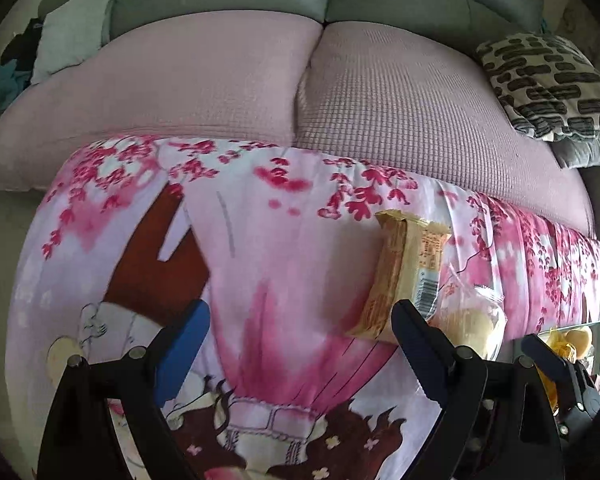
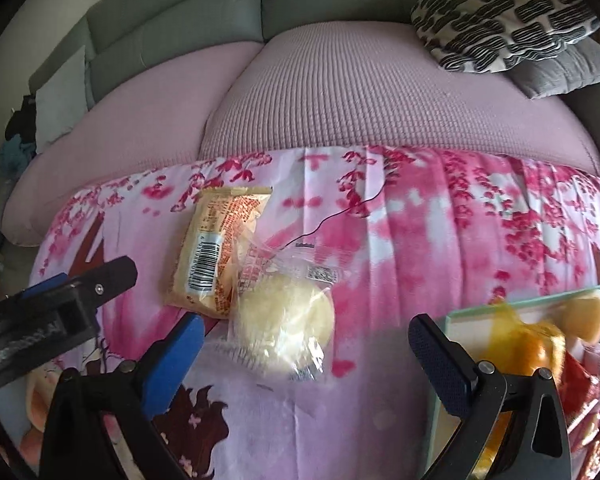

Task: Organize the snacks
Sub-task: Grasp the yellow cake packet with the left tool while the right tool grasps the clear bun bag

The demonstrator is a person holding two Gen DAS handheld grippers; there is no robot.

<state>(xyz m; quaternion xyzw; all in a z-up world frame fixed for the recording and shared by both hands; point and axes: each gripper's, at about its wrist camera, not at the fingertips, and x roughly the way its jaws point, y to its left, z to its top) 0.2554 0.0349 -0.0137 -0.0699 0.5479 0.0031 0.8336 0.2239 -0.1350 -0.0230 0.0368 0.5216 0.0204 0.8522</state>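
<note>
A yellow snack pack (image 1: 404,272) (image 2: 220,248) with a barcode lies on the pink floral cloth (image 1: 292,248) (image 2: 420,240). Its near right corner overlaps a round pale bun in a clear wrapper (image 1: 474,320) (image 2: 284,320). My left gripper (image 1: 300,334) (image 2: 84,280) hangs open over bare cloth, left of the yellow pack, with nothing between its fingers. My right gripper (image 2: 306,356) is open, and the bun lies just ahead of and between its fingertips without touching the pads. In the left wrist view only one right finger (image 1: 540,354) shows.
A pale-rimmed box (image 2: 512,300) (image 1: 596,344) at the right holds orange-wrapped snacks (image 2: 536,344) and red packets (image 2: 588,396). Behind the cloth runs a sofa with a pink cover (image 1: 400,112) (image 2: 340,100), a black-and-white patterned cushion (image 1: 548,80) (image 2: 500,16) and a white cushion (image 1: 72,28).
</note>
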